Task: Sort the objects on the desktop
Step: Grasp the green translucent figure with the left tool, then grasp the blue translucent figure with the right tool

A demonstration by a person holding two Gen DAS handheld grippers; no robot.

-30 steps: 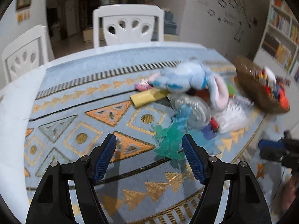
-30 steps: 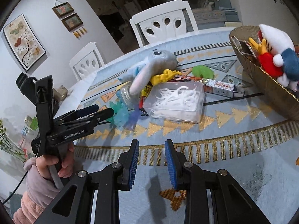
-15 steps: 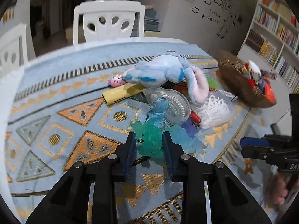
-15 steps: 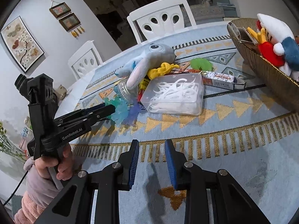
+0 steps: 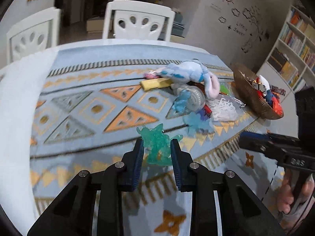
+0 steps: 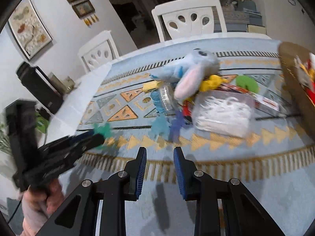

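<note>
Left gripper (image 5: pixel 156 151) fingers clamped on green jelly toy (image 5: pixel 157 147), mid-body; looked light, soft, slippery. Right gripper (image 6: pixel 159 162) fingers narrowly apart, empty.

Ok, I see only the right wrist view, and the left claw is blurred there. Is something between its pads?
Observer: Yes. In the left wrist view the left claw is pinched on a see-through green toy, one pad on each side.
Operator: Is anything hidden from me behind the blue plush?
Observer: A small pink toy lies against the plush, at its far end.
Operator: What stands beyond the basket?
Observer: A white bookshelf full of books, past the basket.
</note>
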